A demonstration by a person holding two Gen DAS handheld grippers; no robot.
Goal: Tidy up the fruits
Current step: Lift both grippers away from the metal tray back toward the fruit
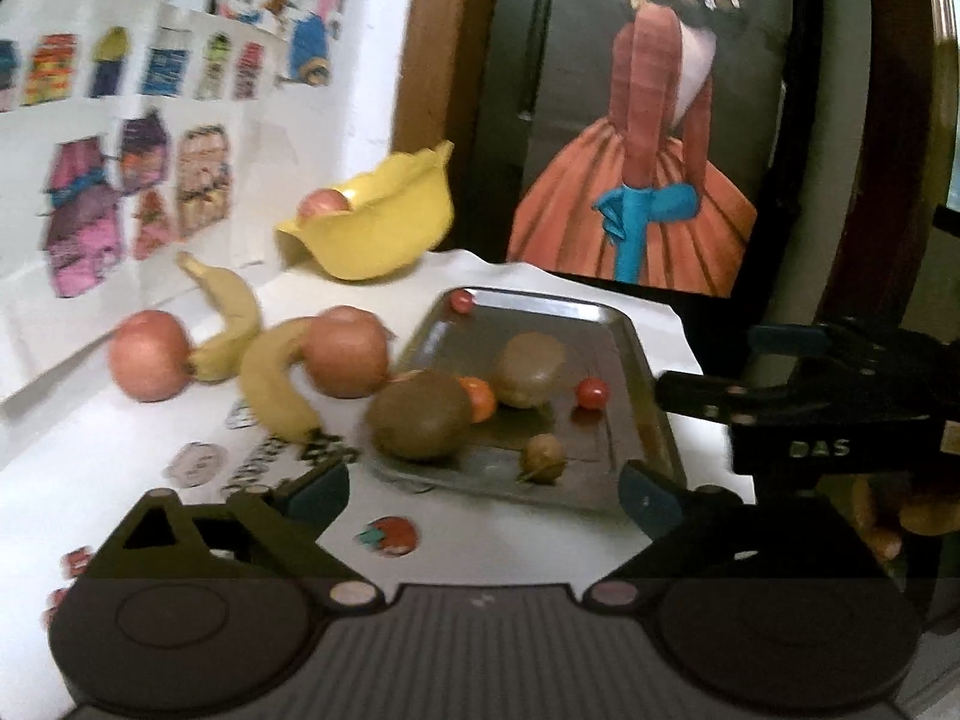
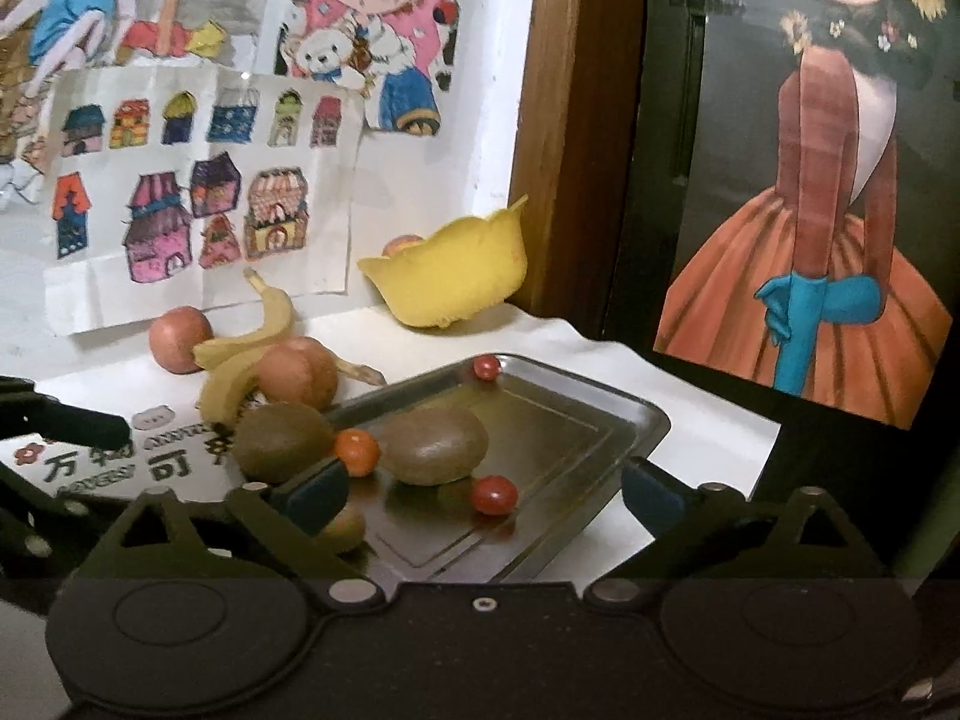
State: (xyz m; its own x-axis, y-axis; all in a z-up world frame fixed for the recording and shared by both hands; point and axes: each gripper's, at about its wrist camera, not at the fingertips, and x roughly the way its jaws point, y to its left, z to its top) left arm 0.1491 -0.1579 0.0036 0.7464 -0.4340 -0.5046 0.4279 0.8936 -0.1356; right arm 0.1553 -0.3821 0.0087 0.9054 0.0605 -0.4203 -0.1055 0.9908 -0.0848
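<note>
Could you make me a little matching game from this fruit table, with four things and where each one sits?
Things:
1. apple
2. kiwi
3. banana
4. cherry tomato

Places:
A. far corner of the metal tray
B. on the white tabletop, between two apples
C. inside the yellow bowl
D. middle of the tray

Pairs: 1-C, 2-D, 3-B, 4-A

Coloured drawings of houses (image 2: pixel 198 204) and cartoon children (image 2: pixel 372 42) are hanging on the white wall (image 2: pixel 420 180). A brown wooden frame (image 2: pixel 570 138) is standing beside a dark panel bearing an orange-skirted figure painting (image 2: pixel 822 252).
</note>
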